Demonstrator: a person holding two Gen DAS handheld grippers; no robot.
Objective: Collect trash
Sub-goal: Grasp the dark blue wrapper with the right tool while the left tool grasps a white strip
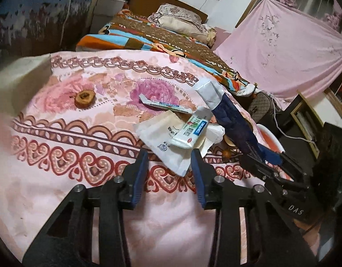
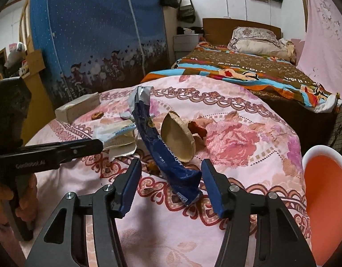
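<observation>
Trash lies on a pink floral cloth (image 1: pixel 59 133). My left gripper (image 1: pixel 169 169) is open, its jaws around the near edge of a white paper bag (image 1: pixel 164 140) with a white tube (image 1: pixel 191 131) lying on it. A thin wrapper (image 1: pixel 164 105) and a round dried slice (image 1: pixel 84 98) lie farther back. My right gripper (image 2: pixel 171 182) is open, with the near end of a long dark blue wrapper (image 2: pixel 168 151) between its jaws, apart from both pads. The blue wrapper also shows in the left wrist view (image 1: pixel 233 120). A tan shell-like piece (image 2: pixel 177 138) stands behind it.
An orange bin with a white rim (image 2: pixel 326 189) stands at the right edge of the cloth. A cream box (image 2: pixel 77 110) sits at the far left corner. A bed with a colourful blanket (image 2: pixel 248 71) lies beyond. A blue wardrobe (image 2: pixel 93 33) stands at left.
</observation>
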